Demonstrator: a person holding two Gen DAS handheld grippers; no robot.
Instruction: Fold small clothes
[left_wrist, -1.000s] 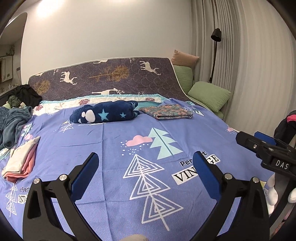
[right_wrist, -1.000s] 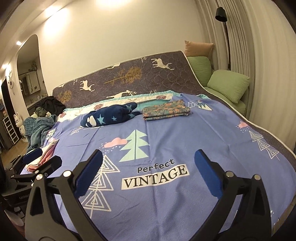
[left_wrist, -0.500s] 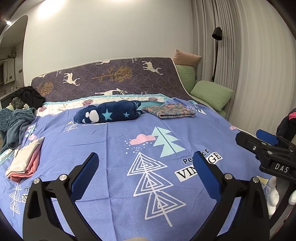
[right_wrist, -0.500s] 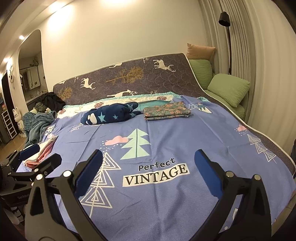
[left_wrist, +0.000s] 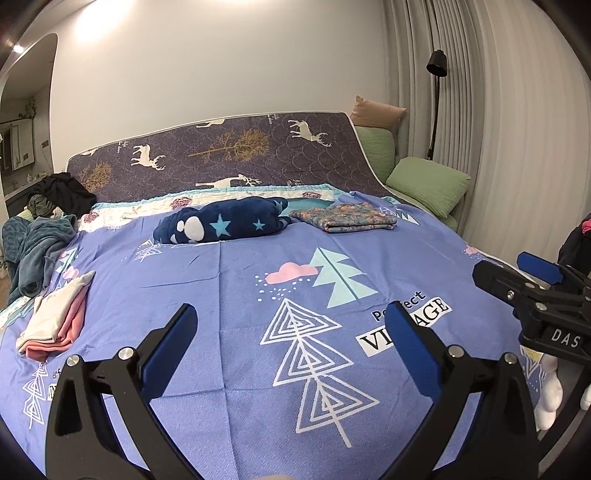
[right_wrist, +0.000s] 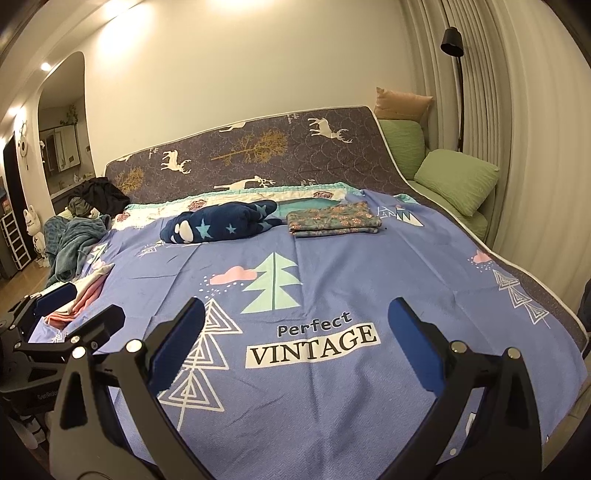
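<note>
Both wrist views have tilted up and drawn back a little over the last second, so more wall shows above the purple-blue printed bedsheet (left_wrist: 229, 280) and the clothes sit slightly farther off.

Left gripper (left_wrist: 291, 332), black with blue pads, hovers above the sheet with its jaws spread wide and nothing between them. Right gripper (right_wrist: 295, 325) hovers the same way, wide open and empty.

A small folded stack of white and pink cloth (left_wrist: 55, 321) lies at the left edge of the bed. It is ahead and to the left of the left gripper, near it, with its long axis running roughly away from the camera. In the right wrist view the same stack (right_wrist: 79, 299) shows just past the left gripper's fingers, well apart from the right gripper. So the left hand is the nearer one.

Farther up the bed rest a rolled navy fleece with pale stars (left_wrist: 221, 225) and, beside it, a folded floral cloth (left_wrist: 343, 218). A rumpled teal blanket (left_wrist: 33, 251) hangs off the far left corner.
</note>
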